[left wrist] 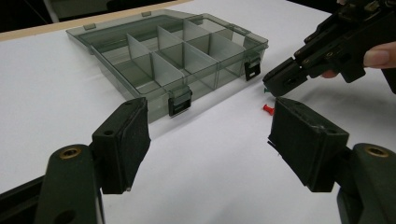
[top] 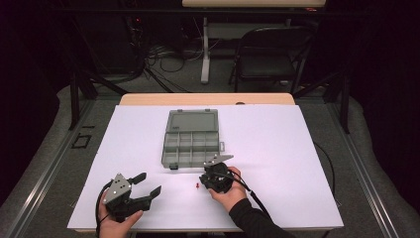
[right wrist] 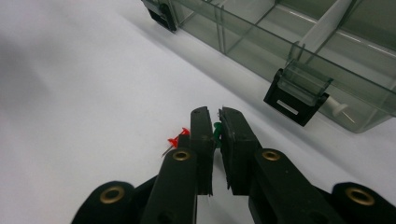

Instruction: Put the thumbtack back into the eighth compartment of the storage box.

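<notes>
Right gripper pinching green pushpin (near box).

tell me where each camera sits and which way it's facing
High view: above the person's side, looking forward and down on the white table; both hands and tongs show.
Left gripper view: rides the left tongs, facing the open grey plastic compartment box; its open black jaws show.
Right gripper view: rides the right tongs, jaws pinching a green pushpin.
All three share the box and the red pushpin.
</notes>
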Tool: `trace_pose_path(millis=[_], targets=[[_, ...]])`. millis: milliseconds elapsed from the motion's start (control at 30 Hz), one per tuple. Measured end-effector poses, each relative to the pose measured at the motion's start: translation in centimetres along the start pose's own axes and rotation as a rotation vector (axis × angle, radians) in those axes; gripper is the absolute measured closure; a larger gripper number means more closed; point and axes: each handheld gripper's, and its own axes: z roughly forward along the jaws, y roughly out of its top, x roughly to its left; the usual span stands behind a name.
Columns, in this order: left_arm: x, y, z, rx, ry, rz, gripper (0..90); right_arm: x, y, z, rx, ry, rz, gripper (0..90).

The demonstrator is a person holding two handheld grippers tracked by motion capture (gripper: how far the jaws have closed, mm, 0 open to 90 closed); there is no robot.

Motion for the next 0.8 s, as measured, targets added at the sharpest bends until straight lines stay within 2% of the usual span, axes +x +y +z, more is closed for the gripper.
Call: trace_pose_path(millis=[267,467,800], targets=[[0.0,0.0,0.0,0.002,0.001,0.001,28.1,-0.2,0.5,-1.4,-0.011,0.017,0.019,83.6],[0.0,0.0,0.1,0.001,-0.001,0.002,28.1,-0.7,1.4,-2.6,-0.040,0.021,0.031,83.6],[0.0,0.0,0.1,0.000,-0.003,-0.003,28.1,-2.0,3.0,-4.2,-0.053,-0.009,0.049,83.6]])
